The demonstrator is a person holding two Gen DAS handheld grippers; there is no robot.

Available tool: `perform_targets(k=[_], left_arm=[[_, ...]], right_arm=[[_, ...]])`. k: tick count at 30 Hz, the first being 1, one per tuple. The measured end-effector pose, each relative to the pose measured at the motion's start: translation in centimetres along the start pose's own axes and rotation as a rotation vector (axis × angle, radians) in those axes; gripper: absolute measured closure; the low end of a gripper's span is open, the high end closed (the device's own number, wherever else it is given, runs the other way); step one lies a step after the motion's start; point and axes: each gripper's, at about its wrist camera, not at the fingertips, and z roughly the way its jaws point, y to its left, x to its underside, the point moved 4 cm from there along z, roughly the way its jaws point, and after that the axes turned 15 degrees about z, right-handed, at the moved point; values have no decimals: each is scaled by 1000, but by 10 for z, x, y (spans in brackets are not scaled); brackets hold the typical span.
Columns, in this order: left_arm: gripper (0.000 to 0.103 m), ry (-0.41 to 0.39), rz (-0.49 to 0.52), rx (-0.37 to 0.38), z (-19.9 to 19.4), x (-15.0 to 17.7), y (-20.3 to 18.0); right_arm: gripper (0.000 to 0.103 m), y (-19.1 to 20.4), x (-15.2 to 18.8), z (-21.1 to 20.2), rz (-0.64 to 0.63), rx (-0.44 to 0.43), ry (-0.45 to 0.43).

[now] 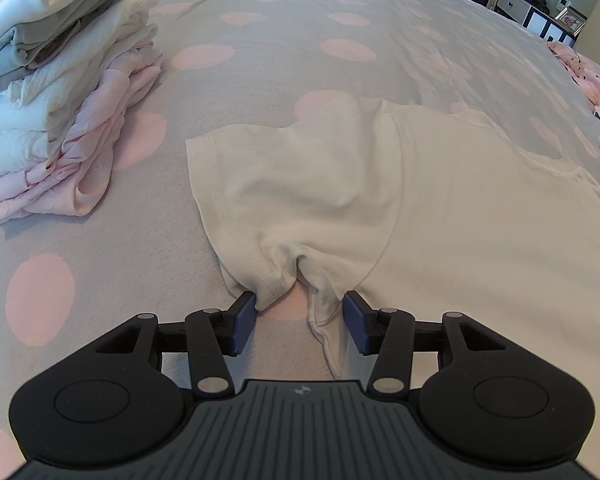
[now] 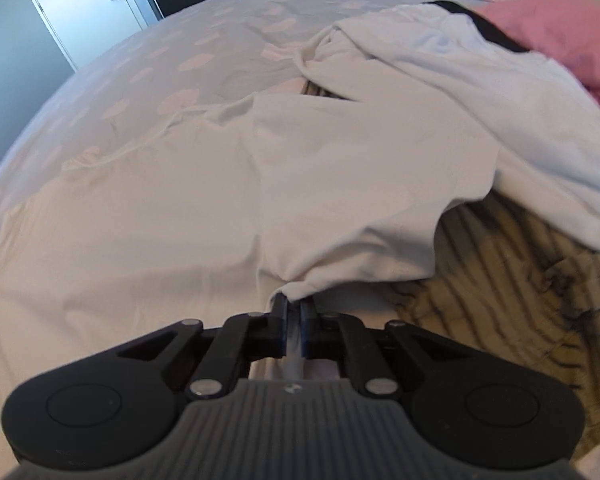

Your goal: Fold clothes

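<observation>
A white T-shirt (image 1: 400, 200) lies spread on the grey bedspread with pink dots (image 1: 260, 40). In the left wrist view its short sleeve points left. My left gripper (image 1: 300, 320) is open, its jaws on either side of the bunched cloth at the sleeve's armpit, without closing on it. In the right wrist view the same white T-shirt (image 2: 220, 200) lies flat ahead. My right gripper (image 2: 295, 320) is shut on the T-shirt's edge, near its other sleeve (image 2: 360, 168).
A stack of folded clothes (image 1: 60, 92), white, beige and pink, stands at the left. Pink garments (image 1: 588, 76) lie at the far right. A pale blue garment (image 2: 500, 92), a pink cloth (image 2: 560, 36) and a striped yellow cloth (image 2: 520, 300) lie at the right. A door (image 2: 80, 0) stands behind the bed.
</observation>
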Motion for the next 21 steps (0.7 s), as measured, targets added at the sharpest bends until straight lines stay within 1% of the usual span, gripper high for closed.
perform_targets(k=[2,3,5,6,9,11,14,16,17,18,20,21], left_arm=[[57,-1,-2,6,0,1,1],[57,-1,-3,9,0,1,2],[57,-1,-2,12,1,0,2],[57,0,-3,13,1,0,2],[57,3,-4,12,2,-1,2],[57,3,-1,13,2,-2,3],[57,0,1,17,1,-2,4],[57,-1,0,21,1,-1,5],[57,-2,1,21,1,-1,5],[57,-2,3,21,1,0,5],[57,-3,8,19,1,1,5],[57,-3,9,17,1,1,4]], right_arm=[[97,-14,-6,-5,0,90,-32],[103,-23,-10,-5,15,121,-34],[103,-39,-15,-7,9,206,-57],[103,-45,-17,-8,18,217,-61],[102,-53,-21,-13,73,151,-41],[97,-51,-17,-17,81,91,-12],[95,-45,-8,-23,80,6,40],[85,-42,3,-26,70,-34,79],[74,-40,8,-27,67,-54,99],[72,-39,14,-28,67,-75,122],[73,-38,28,-28,60,-106,170],[82,-35,35,-28,34,-104,180]])
